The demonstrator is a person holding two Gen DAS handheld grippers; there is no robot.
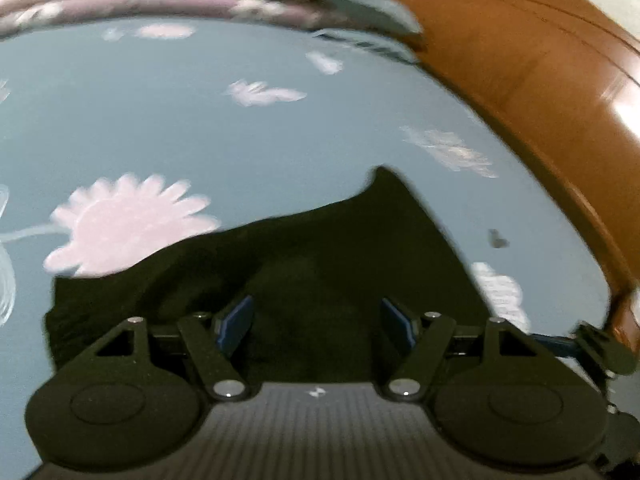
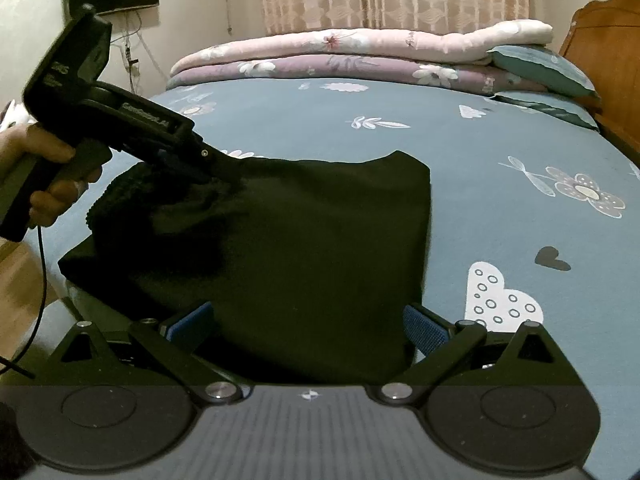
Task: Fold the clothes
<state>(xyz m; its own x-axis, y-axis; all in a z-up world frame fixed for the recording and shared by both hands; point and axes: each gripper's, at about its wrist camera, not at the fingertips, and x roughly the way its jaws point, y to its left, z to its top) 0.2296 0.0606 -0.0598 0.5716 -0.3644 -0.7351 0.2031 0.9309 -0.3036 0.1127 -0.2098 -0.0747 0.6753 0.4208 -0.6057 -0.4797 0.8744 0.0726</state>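
Observation:
A black garment [image 2: 300, 240] lies folded on a blue flowered bedsheet [image 2: 460, 140], near the bed's front edge. My right gripper [image 2: 308, 326] is open, its blue pads [image 2: 424, 328] spread on either side of the garment's near edge. A hand [image 2: 40, 160] holds my left gripper [image 2: 224, 172], whose tip sits at the garment's upper left corner, where the cloth is bunched. In the blurred left wrist view the left gripper [image 1: 318, 324] stands open just over the black garment [image 1: 320, 248], with nothing pinched between its blue pads [image 1: 236, 324].
Folded quilts [image 2: 340, 52] and a blue pillow [image 2: 540, 68] are stacked at the bed's far end. A wooden headboard [image 2: 608, 60] rises on the right. The bed's left edge drops to the floor [image 2: 16, 272]. A cable [image 2: 42, 280] hangs from the left gripper.

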